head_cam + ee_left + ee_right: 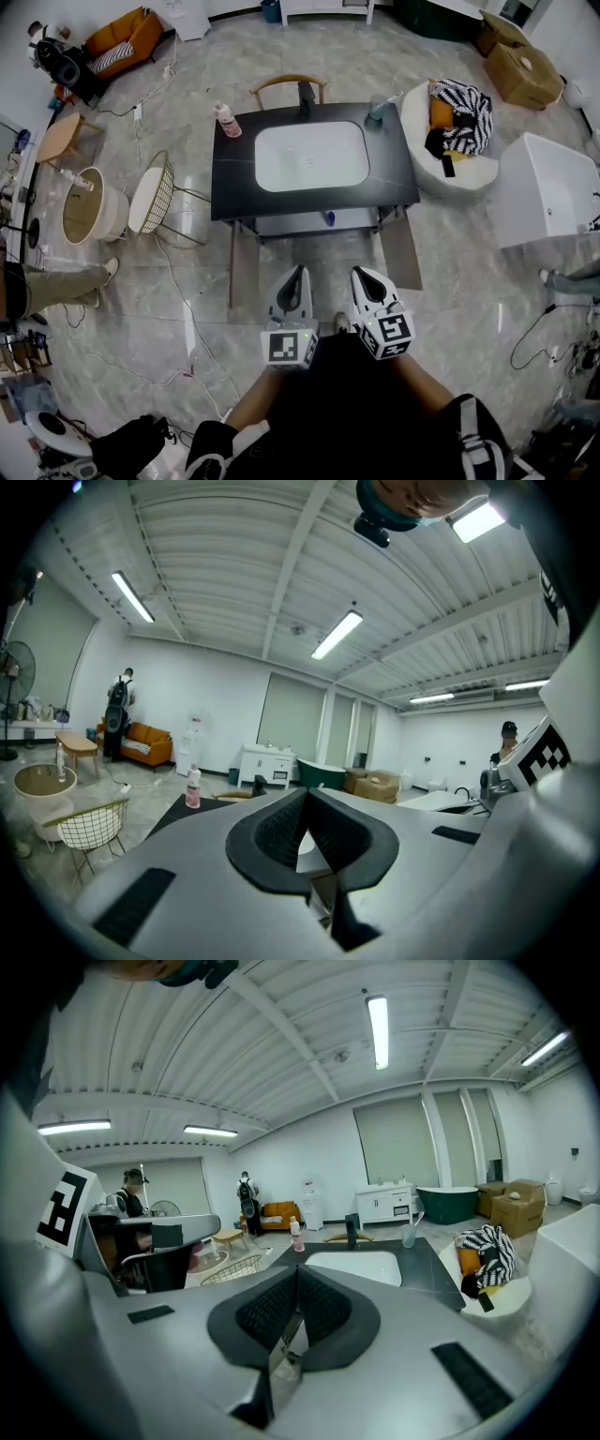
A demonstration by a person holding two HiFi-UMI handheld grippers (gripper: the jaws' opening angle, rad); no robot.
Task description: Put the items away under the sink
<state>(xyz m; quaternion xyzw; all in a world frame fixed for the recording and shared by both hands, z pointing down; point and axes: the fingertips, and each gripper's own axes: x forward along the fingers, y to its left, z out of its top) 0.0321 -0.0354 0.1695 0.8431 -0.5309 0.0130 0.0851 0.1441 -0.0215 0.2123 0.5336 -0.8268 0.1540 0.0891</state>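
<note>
Before the glossy black vanity (234, 183), left tongs (298, 272) and right tongs (362, 273) rest closed, empty.

A glossy white sink basin (309, 157) sits in a matt black countertop (234, 183) on polished stone-look floor (450, 272), a wooden chair (287, 81) behind the basin.

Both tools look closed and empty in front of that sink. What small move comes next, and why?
Probably open the left gripper and reach toward the pink plastic bottle on the black countertop's back left corner. Both it and the right gripper are shut on nothing, the bottle stands upright on the left, and the cabinet doors below seem already open.
</note>
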